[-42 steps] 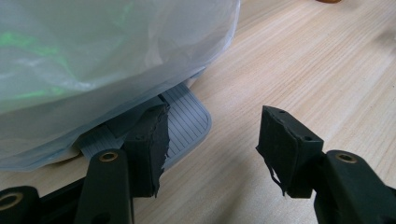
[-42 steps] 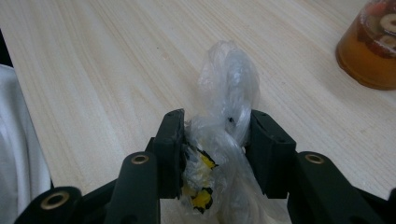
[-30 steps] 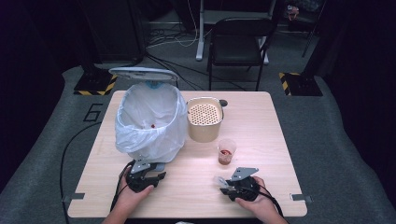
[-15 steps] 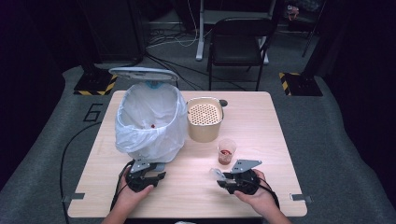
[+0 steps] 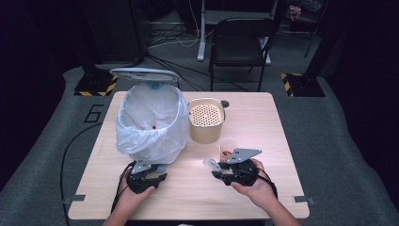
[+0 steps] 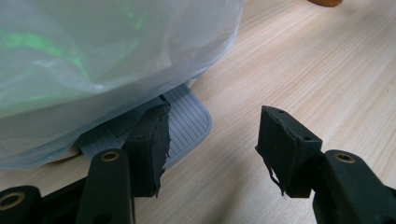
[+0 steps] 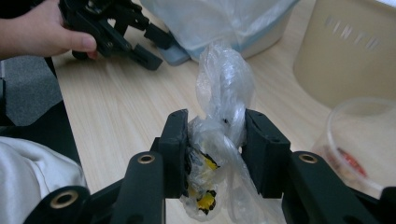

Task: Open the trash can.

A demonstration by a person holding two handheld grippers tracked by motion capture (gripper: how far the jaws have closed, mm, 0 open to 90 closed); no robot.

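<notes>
— Grip on the right gripper [image 7: 214,135]?

— Closed on a crumpled plastic wrapper [image 7: 224,84] with yellow scraps inside. Pinched low between both pads, loose end sticking up past the fingertips. Held clear above the table [image 5: 263,117], just short of the clear cup [image 5: 227,147].

— And from there to the pedal bin [image 5: 146,141]?

— Up, away and leftward across the high view, past the beige pot [image 5: 206,127]. Lined mouth wide, lid [image 5: 143,74] standing up behind it. Probably a lift over the near rim, then a release above the liner.

— Left gripper [image 6: 212,135]?

— Nearer the bin, right at its foot. Jaws apart, nothing between them, one jaw lying over the ridged pedal [image 6: 187,123]. Likely holding the lid up, though cannot tell how hard. Best left there.
</notes>
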